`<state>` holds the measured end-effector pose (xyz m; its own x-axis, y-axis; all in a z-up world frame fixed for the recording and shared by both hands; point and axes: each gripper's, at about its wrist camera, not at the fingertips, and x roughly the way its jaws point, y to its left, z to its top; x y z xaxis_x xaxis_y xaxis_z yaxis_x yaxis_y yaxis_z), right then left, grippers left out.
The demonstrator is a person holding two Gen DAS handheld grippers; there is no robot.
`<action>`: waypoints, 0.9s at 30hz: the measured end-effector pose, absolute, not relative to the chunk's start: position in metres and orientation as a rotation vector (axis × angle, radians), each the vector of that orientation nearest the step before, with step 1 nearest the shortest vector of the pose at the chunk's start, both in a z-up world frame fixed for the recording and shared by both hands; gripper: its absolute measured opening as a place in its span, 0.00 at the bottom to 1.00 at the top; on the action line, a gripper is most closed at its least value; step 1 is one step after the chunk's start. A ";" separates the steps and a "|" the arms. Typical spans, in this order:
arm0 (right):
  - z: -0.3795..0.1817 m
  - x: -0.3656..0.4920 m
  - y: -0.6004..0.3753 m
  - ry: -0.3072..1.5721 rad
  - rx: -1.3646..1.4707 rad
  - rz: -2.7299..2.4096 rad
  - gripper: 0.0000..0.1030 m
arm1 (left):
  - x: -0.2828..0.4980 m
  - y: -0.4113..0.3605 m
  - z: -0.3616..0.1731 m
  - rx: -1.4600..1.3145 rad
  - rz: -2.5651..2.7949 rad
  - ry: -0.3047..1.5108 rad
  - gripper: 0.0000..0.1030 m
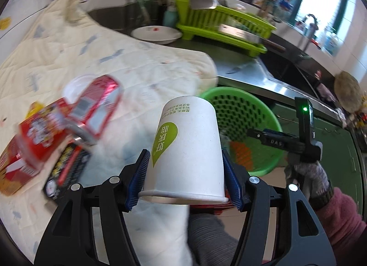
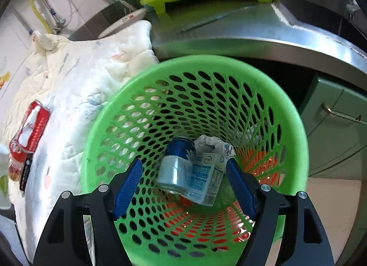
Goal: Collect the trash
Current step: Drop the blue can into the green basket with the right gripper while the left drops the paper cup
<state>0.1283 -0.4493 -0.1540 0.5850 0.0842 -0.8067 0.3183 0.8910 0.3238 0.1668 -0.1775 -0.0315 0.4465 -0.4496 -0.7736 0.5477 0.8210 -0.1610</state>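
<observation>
My left gripper (image 1: 184, 178) is shut on a white paper cup (image 1: 188, 151) with a green logo, held upside down above the quilt's edge, left of the green perforated basket (image 1: 270, 123). My right gripper (image 2: 183, 183) is open and empty, directly over the basket (image 2: 296, 133). Inside the basket lie a blue can (image 2: 176, 162), a milk carton (image 2: 206, 181) and crumpled paper (image 2: 213, 144). A red can (image 1: 98, 107), a red snack bag (image 1: 39, 137) and a black packet (image 1: 66, 169) lie on the quilt. The red can also shows in the right wrist view (image 2: 29, 128).
A cream quilt (image 1: 91, 59) covers the counter. A white plate (image 1: 156, 34), a lime dish rack (image 1: 220, 25) and a steel sink counter (image 1: 270, 80) stand behind. Green cabinet doors (image 2: 337, 133) are right of the basket. The right gripper's body (image 1: 305, 137) shows in the left wrist view.
</observation>
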 end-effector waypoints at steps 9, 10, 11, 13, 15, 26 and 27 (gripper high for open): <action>-0.121 0.076 -0.462 0.843 0.441 -0.159 0.74 | 0.168 -0.259 -0.048 0.166 -0.725 0.947 0.59; -0.118 0.070 -0.464 0.834 0.446 -0.161 0.74 | 0.168 -0.268 -0.053 0.171 -0.734 0.956 0.59; -0.116 0.064 -0.467 0.825 0.451 -0.164 0.74 | 0.168 -0.275 -0.056 0.176 -0.738 0.961 0.59; -0.112 0.055 -0.472 0.810 0.457 -0.168 0.74 | 0.168 -0.290 -0.063 0.187 -0.754 0.977 0.59; -0.110 0.046 -0.477 0.795 0.466 -0.172 0.74 | 0.168 -0.305 -0.070 0.207 -0.759 0.988 0.59; -0.107 0.022 -0.491 0.751 0.481 -0.196 0.75 | 0.171 -0.367 -0.095 0.185 -0.805 1.047 0.64; -0.107 0.020 -0.492 0.750 0.485 -0.198 0.75 | 0.170 -0.372 -0.096 0.181 -0.807 1.043 0.65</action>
